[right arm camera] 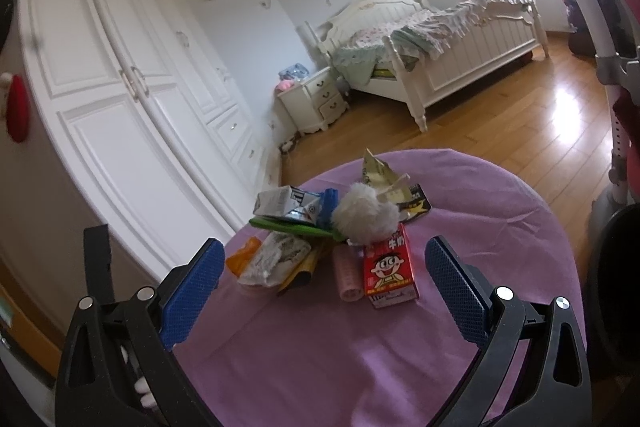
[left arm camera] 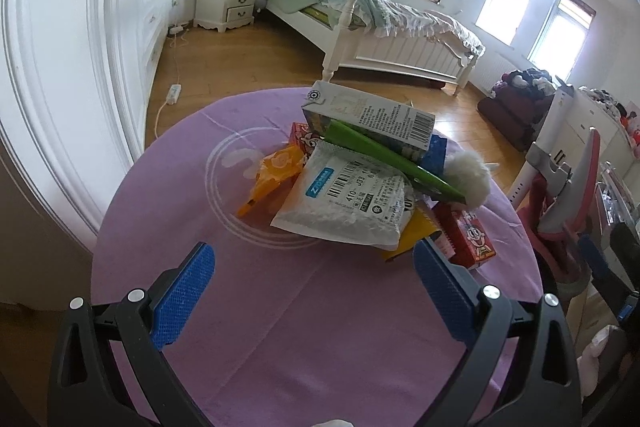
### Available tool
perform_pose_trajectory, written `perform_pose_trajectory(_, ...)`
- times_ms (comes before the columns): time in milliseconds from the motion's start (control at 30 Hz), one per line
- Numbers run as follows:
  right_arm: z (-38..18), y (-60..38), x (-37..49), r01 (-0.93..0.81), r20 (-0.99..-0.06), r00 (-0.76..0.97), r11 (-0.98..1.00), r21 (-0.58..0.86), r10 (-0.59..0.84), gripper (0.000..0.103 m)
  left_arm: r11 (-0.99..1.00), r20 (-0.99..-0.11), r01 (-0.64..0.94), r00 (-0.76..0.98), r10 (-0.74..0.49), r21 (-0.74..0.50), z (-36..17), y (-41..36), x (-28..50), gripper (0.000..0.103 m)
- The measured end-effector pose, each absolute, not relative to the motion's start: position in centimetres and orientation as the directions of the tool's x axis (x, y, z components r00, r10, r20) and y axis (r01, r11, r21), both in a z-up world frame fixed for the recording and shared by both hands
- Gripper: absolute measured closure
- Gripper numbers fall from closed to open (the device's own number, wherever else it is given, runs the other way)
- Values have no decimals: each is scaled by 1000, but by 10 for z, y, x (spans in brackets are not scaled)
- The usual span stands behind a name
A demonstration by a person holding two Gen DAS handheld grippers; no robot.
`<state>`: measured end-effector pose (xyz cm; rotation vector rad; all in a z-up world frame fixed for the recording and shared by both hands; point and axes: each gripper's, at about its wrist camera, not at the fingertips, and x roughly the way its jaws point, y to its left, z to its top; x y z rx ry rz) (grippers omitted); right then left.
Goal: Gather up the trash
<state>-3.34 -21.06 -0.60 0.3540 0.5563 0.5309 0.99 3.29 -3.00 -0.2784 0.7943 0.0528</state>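
Note:
A heap of trash lies on a round table under a purple cloth [left arm camera: 280, 327] [right arm camera: 480, 227]. In the heap are a white labelled pouch [left arm camera: 352, 203] [right arm camera: 276, 255], an orange wrapper [left arm camera: 272, 175], a long green wrapper [left arm camera: 384, 155], a grey-white carton [left arm camera: 372, 119] [right arm camera: 280, 203], a white fluffy ball [left arm camera: 468, 175] [right arm camera: 366, 213], a red milk carton [left arm camera: 468, 235] [right arm camera: 390, 269] and a pink roller [right arm camera: 347, 275]. My left gripper [left arm camera: 316, 267] stands open just before the pouch. My right gripper [right arm camera: 326, 265] stands open in front of the red carton. Neither holds anything.
A white wardrobe [right arm camera: 132, 87] lines the left wall. A white bed [left arm camera: 384, 23] and a nightstand [left arm camera: 230, 1] stand at the back on the wooden floor. A pink and white chair [left arm camera: 560, 195] stands to the right of the table.

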Motion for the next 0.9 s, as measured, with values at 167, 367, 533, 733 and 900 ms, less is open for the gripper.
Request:
perform_pose_trajectory(167,-6,-211,-34,-382,-400,721,806,451,566,4,964,-709,-138,702,-67,-228,-31,30,11,5)
perform_pose_trajectory(367,-7,-211,-34,-380,-406,719,808,451,564,4,965,-713,-130,697,-74,-228,-34,29,12,5)
perform_pose_trajectory(533,-6,-213,-35,-381,-405,722,811,443,560,4,961,-716,-138,693,-80,-240,-37,32,12,5)
perform_pose_trajectory(733,-8,-216,-35,-373,-415,720,815,443,556,4,960,-715,-131,694,-89,-247,-39,33,10,5)
perform_pose_trajectory(900,-6,-217,-35,-377,-424,714,815,440,558,4,965,-710,-87,694,-119,-247,-36,27,12,5)
